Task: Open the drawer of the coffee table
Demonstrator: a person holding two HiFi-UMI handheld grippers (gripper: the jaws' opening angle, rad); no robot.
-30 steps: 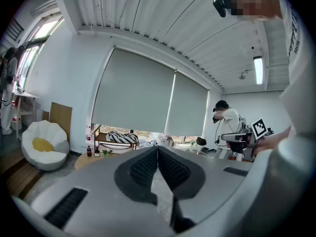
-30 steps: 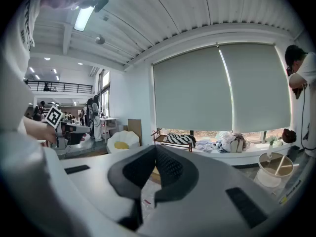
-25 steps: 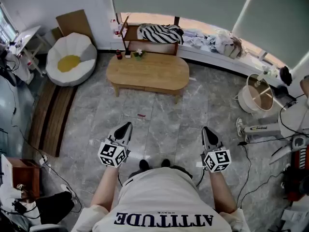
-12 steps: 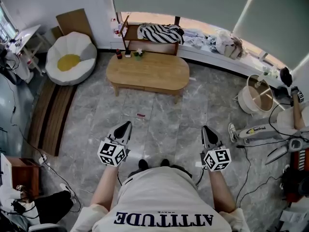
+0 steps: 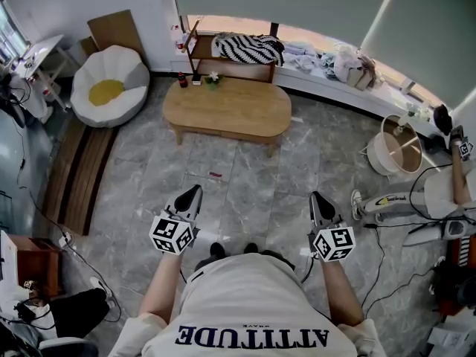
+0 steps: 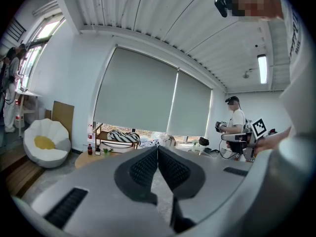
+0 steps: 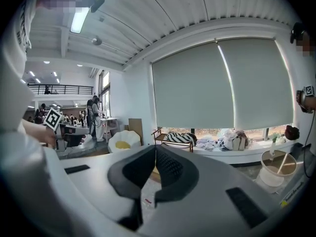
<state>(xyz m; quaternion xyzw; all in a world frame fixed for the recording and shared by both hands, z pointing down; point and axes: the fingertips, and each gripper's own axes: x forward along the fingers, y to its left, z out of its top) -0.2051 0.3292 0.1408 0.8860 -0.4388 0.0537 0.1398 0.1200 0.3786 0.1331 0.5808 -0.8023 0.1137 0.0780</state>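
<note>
The oval wooden coffee table (image 5: 227, 108) stands on the grey stone floor some way ahead of me; its near side (image 5: 223, 134) shows no drawer that I can make out. My left gripper (image 5: 190, 196) and right gripper (image 5: 318, 201) hang level over the floor in front of my body, far short of the table. Both are shut with nothing between the pads. In the left gripper view the jaws (image 6: 158, 151) meet and the table (image 6: 88, 161) shows low at the left. In the right gripper view the shut jaws (image 7: 155, 151) hide most of the table.
A dark bottle (image 5: 182, 80) and a small plant (image 5: 213, 79) stand on the table's far edge. Behind it is a wooden shelf with striped cloth (image 5: 247, 49). A white egg-shaped chair (image 5: 110, 89) sits left, a white bucket (image 5: 396, 149), cables and a person (image 5: 452, 188) right.
Both grippers have kept still. The person at the right edge has shifted and shows more of an arm.
</note>
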